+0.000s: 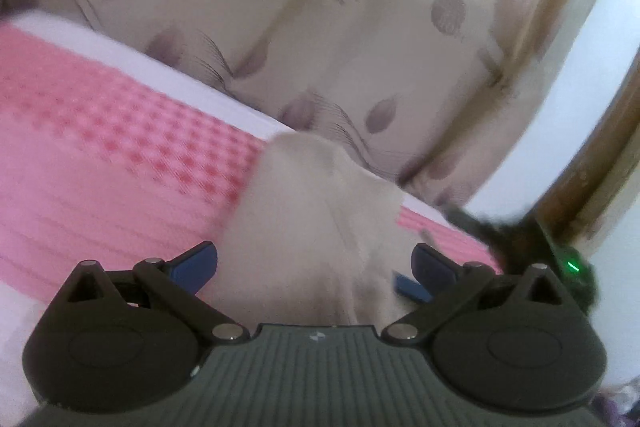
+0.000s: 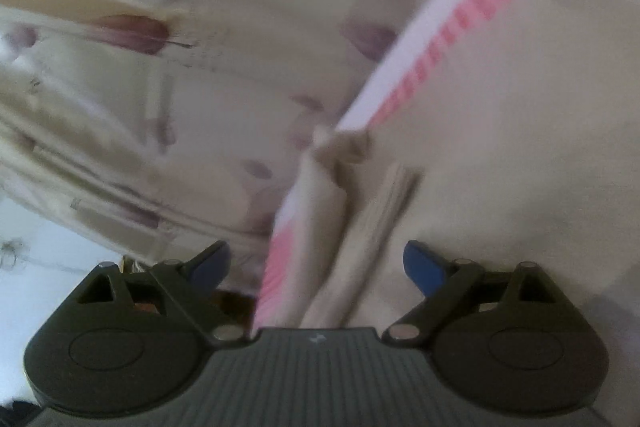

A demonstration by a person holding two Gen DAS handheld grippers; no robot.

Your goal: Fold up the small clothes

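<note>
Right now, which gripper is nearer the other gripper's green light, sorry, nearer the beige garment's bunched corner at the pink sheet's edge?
Right. The right gripper faces the bunched corner just ahead of its open jaws. The left gripper is over the beige garment elsewhere; that corner isn't visible there.

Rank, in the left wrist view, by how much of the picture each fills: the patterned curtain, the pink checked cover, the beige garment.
1. Patterned curtain
2. Pink checked cover
3. Beige garment

The garment lies nearest the camera, so it looks larger than it really is.
</note>
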